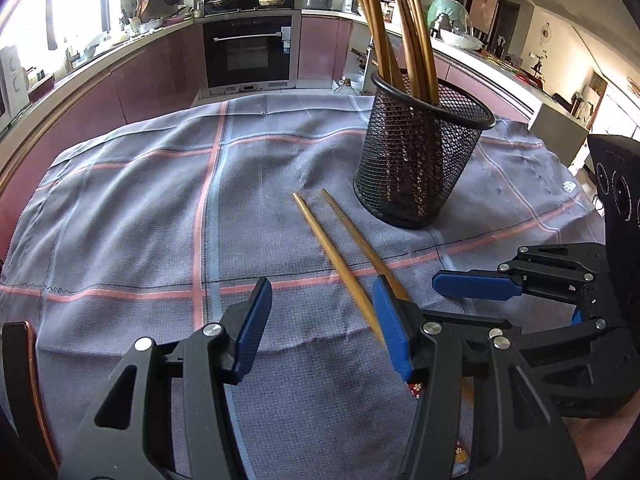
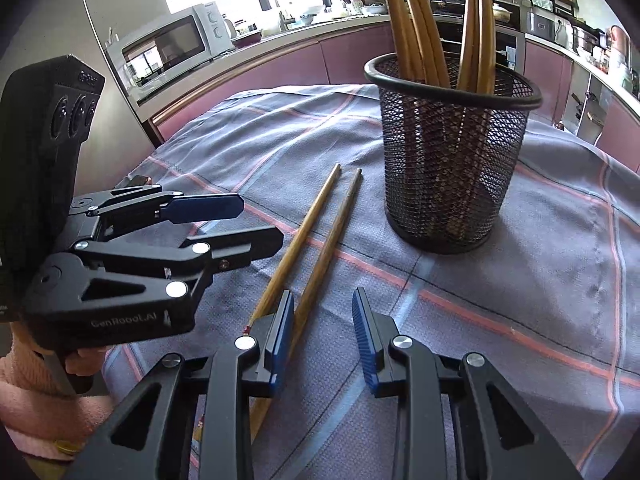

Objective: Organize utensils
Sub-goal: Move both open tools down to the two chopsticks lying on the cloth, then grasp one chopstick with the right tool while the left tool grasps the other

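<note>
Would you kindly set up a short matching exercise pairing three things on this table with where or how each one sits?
Things:
1. mesh cup
2. two loose chopsticks
3. left gripper

States:
A. lying flat on the cloth
B. standing upright, chopsticks inside
C. open, holding nothing

Pairs: 1-B, 2-A, 3-C

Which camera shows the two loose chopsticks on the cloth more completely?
The right wrist view: both chopsticks lie nearly whole on the cloth, running from beside the holder down to the right gripper. In the left wrist view, the left gripper hides their near ends.
</note>
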Motion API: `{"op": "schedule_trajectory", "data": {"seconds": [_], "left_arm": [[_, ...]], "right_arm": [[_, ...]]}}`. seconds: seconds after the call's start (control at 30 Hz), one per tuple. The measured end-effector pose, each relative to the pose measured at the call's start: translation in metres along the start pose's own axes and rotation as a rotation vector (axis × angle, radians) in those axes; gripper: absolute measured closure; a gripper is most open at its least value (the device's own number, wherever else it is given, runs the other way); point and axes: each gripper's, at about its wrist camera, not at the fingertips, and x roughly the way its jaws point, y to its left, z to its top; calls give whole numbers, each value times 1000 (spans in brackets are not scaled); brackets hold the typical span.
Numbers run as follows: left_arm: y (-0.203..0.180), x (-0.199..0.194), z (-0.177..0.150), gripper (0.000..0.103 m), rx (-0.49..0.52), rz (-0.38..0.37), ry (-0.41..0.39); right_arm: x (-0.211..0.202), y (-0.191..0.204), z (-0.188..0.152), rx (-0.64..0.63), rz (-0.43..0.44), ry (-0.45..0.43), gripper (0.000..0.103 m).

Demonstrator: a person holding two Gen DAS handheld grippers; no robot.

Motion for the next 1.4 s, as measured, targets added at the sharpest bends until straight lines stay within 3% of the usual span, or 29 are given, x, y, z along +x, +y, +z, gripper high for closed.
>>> {"op": "schedule_trajectory", "data": {"seconds": [0.27, 0.6, 0.8, 1.03, 1.4], "left_arm": [[-10, 15, -3, 61, 38, 2, 44], [-10, 9, -12, 86, 33, -45, 52], [-6, 1, -21, 88, 12, -55, 50], [1, 5, -16, 75, -3, -24, 52], [0, 11, -10, 77, -8, -12, 51]], "right_arm": [[-1, -6, -1, 13, 15, -1, 75], [0, -8, 2, 12, 22, -2, 75], [4, -5, 8, 2, 17, -2, 75], [15, 0, 20, -19, -11, -5, 75], [23, -3, 28, -21, -40, -9, 87]]}}
